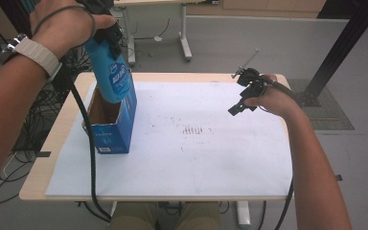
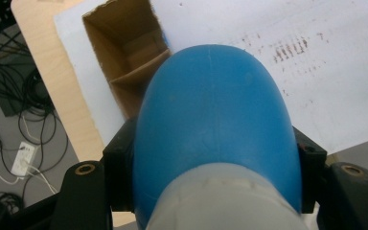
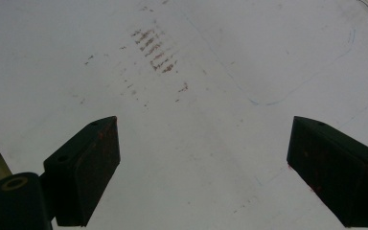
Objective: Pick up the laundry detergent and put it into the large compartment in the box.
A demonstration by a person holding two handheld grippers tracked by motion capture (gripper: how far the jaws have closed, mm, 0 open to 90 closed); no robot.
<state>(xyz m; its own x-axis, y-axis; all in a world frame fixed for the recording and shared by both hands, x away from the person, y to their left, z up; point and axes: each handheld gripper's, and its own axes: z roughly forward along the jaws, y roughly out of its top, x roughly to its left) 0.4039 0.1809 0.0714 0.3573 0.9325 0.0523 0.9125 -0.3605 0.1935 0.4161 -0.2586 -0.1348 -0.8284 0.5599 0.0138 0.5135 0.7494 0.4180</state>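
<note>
Blue plastic bottle (image 2: pixel 211 124) clamped near its neck in my left gripper (image 1: pixel 106 33), base poised over the open blue cardboard box (image 1: pixel 112 122) for insertion; right gripper (image 1: pixel 247 95) jaws apart, idle over the white mat (image 1: pixel 196 158).

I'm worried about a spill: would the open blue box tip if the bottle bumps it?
Probably yes. The box stands tall and narrow on the smooth white board, and its cardboard looks light. The bottle, held above its opening, could likely topple or slide it.
</note>
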